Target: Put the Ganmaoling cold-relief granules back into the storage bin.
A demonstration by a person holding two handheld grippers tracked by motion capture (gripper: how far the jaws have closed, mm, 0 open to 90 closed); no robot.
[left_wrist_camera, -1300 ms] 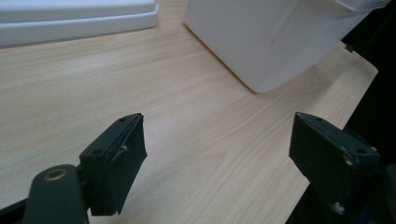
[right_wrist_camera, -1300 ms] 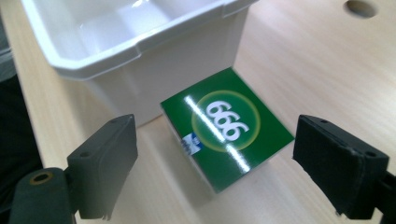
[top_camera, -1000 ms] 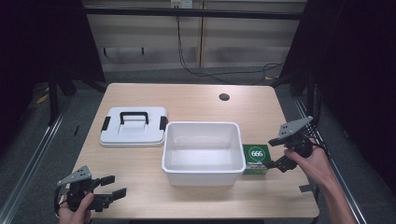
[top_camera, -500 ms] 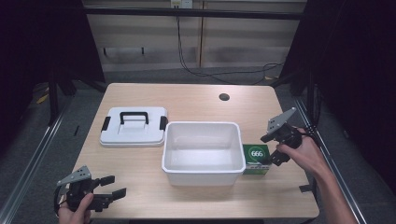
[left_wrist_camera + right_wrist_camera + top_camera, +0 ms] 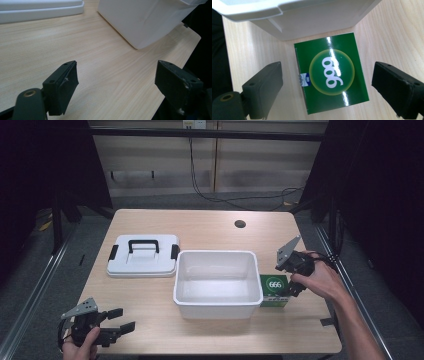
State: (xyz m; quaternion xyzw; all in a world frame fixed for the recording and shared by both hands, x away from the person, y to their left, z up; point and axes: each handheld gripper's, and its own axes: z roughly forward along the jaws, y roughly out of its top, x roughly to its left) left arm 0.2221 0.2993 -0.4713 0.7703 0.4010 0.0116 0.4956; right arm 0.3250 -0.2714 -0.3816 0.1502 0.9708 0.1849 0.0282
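Two dark curtains flank the room, with pale wall panels (image 5: 215, 165) at the back and a black cable (image 5: 220, 195) trailing down across the grey floor (image 5: 55, 270). At the centre stands a light wooden table (image 5: 210, 230) with rounded corners and a small round hole (image 5: 240, 224) near its far edge. On the table, slightly right of the middle, sits an open white tub (image 5: 218, 284). To the tub's left, just apart from it, lies a flat white lid (image 5: 143, 255) with a black handle and black clips at its ends. A green box (image 5: 274, 290) marked "666" lies flat on the wood, touching the tub's right wall at its near corner; in the right gripper view the box (image 5: 332, 72) shows its printed face upward, close under the tub's rim.

The right gripper (image 5: 290, 280) hangs directly above the box, held in a hand (image 5: 320, 282), its jaws spread wide on either side of the box and not touching it. The left gripper (image 5: 117, 327) rests low at the near left corner of the table, its jaws also spread wide with only bare wood between them, well apart from tub and lid.
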